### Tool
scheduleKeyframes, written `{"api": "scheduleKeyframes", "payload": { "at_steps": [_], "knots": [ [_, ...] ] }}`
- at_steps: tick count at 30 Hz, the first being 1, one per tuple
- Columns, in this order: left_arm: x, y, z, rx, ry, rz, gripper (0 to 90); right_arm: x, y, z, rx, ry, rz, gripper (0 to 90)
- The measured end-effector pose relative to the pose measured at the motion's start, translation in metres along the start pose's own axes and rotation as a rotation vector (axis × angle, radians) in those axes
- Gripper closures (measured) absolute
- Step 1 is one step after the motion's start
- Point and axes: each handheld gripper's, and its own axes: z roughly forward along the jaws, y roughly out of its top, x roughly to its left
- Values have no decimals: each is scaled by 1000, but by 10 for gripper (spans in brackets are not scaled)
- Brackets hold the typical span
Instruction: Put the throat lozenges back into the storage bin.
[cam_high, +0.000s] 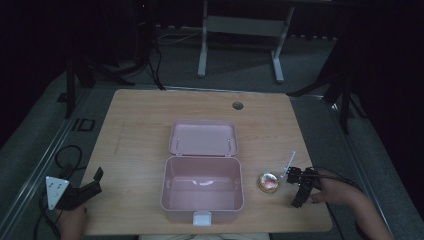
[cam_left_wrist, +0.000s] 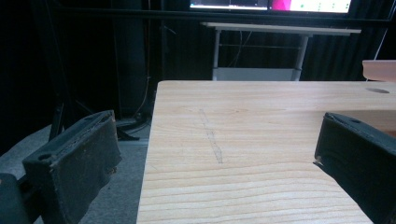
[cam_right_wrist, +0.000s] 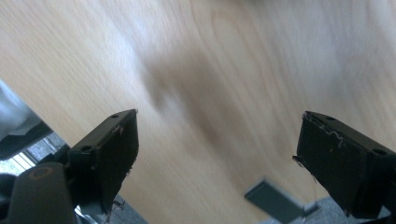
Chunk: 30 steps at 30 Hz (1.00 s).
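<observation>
An open pink box (cam_high: 202, 187) stands in the middle of the wooden table (cam_high: 135, 130), its lid (cam_high: 203, 137) tipped back and its inside bare. A small round gold-rimmed object (cam_high: 268, 182) with a pink centre lies just right of the box. My right gripper (cam_high: 298, 186) is held by a hand close to the right of that object; in the right gripper view its jaws stand wide apart, the gripper (cam_right_wrist: 217, 135) open over blurred bare wood. My left gripper (cam_high: 96, 181) hovers at the table's front left edge, open (cam_left_wrist: 215, 140) with nothing between the jaws.
A white latch (cam_high: 202, 218) sticks out from the box's front wall. A round cable hole (cam_high: 237, 105) is in the table's far side. Another desk frame (cam_high: 240, 30) stands behind on the floor. Cables (cam_high: 67, 157) lie left of the table.
</observation>
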Motion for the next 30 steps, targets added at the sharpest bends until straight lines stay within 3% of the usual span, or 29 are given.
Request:
{"api": "scheduleKeyframes", "payload": {
  "at_steps": [16, 21, 30],
  "knots": [
    [0, 0, 0, -1, -6, 0, 4, -10, 54, -13, -50, -10, -74, 124],
    [0, 0, 0, -1, -7, -1, 4, -6, 68, -15, -75, 10, -103, 123],
    [0, 0, 0, -1, -8, -1, 4, -2, 85, -8, -62, 5, -138, 114]
  ]
}}
